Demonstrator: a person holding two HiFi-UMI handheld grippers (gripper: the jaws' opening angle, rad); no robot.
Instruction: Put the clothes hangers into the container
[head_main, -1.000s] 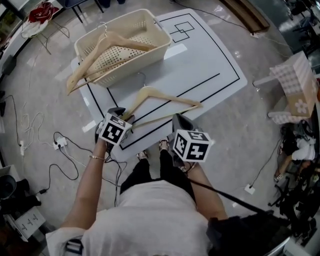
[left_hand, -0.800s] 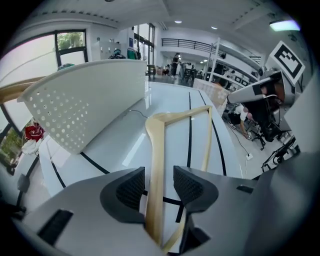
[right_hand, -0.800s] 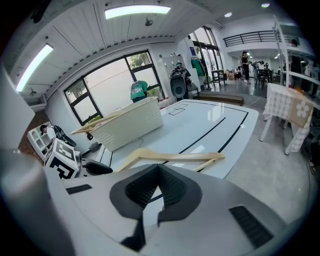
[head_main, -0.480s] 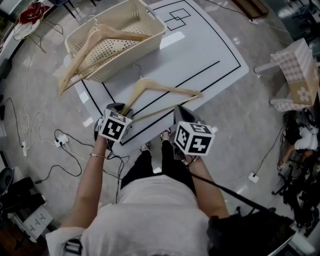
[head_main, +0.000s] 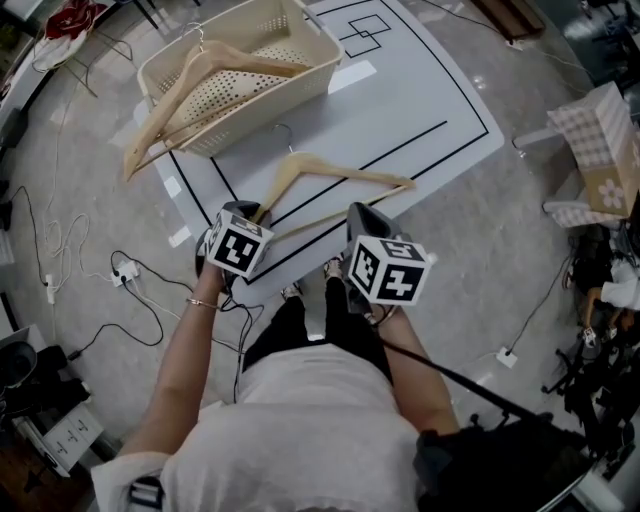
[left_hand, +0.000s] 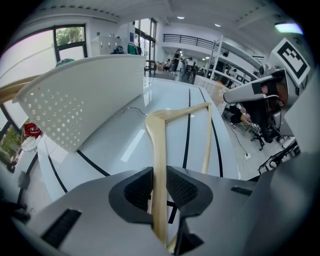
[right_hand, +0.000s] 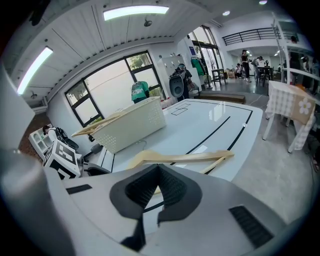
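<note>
The head view takes in the whole layout. A white table (head_main: 420, 100) marked with black lines carries a cream basket (head_main: 270, 105) at its far end, and 1 wooden hanger (head_main: 330, 172) lies flat on the near part. A 2nd hanger (head_main: 190, 90) rests in the basket, with 1 arm sticking out over the rim on the left.

That view hides both sets of jaws behind the marker cubes. The left gripper view shows them. The left gripper (left_hand: 159, 172) has just been closing its jaws, and its 2 ribbed black pads now sit against either side of 1 arm of the flat hanger (left_hand: 159, 145), near that arm's end. The right gripper view shows the right gripper (right_hand: 158, 170) with its pads brought together at the tips and nothing between them. The same hanger (right_hand: 180, 158) lies just beyond on the table.

In the head view the left gripper (head_main: 250, 214) meets the hanger's near-left end, and the right gripper (head_main: 360, 212) hovers beside the lower bar.

The hanger is pale, smooth wood, a shallow triangle with a thin straight bottom bar and a slim wire hook (head_main: 285, 130) at the peak. The basket (left_hand: 85, 95) is rectangular plastic, and its walls are pierced with rows of small round holes. The tabletop is glossy and reflects the ceiling lights.
</note>
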